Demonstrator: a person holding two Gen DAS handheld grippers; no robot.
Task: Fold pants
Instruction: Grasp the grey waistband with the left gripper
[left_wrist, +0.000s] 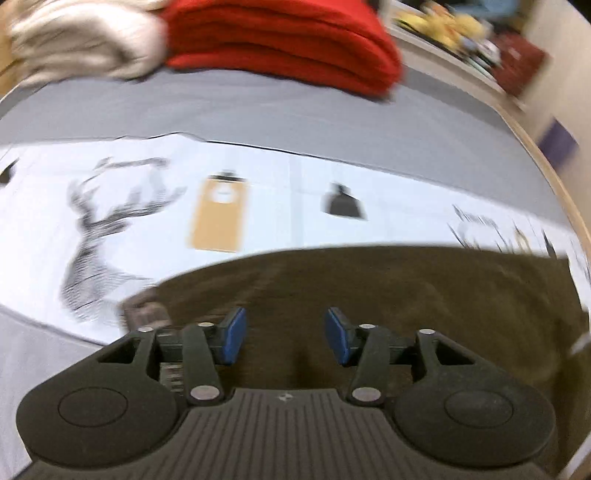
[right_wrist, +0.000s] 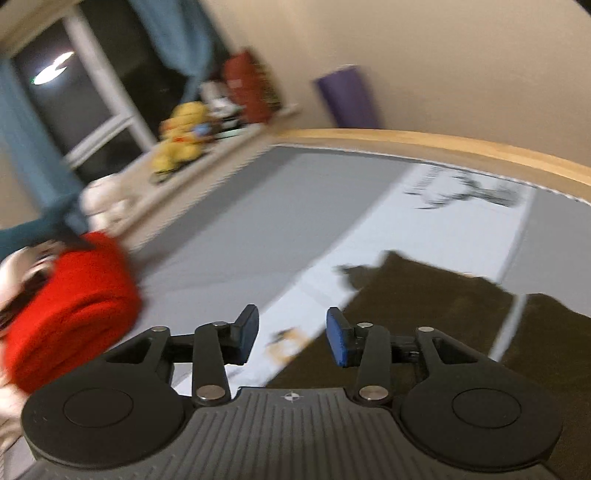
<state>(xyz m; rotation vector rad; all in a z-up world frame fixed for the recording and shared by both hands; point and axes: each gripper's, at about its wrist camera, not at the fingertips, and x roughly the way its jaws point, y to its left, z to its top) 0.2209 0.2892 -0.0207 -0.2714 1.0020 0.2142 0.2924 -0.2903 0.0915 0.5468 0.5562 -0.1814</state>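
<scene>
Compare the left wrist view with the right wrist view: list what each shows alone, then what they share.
Left wrist only: the deer print and tan tag print on the white printed cloth, seen clearly.
Right wrist only: the dark window, blue curtain and purple object.
Shared: the brown pants, folded red cloth, grey sheet, yellow toy, and open, empty jaws.

1. Left gripper (left_wrist: 284, 334) jaws apart, nothing between the blue pads (left_wrist: 232, 336).
2. Brown pants (left_wrist: 369, 291) lie flat under it, on white printed cloth (left_wrist: 258, 192).
3. Far: red blanket (left_wrist: 280, 40), folded; white bundle (left_wrist: 85, 40) at its left.
</scene>
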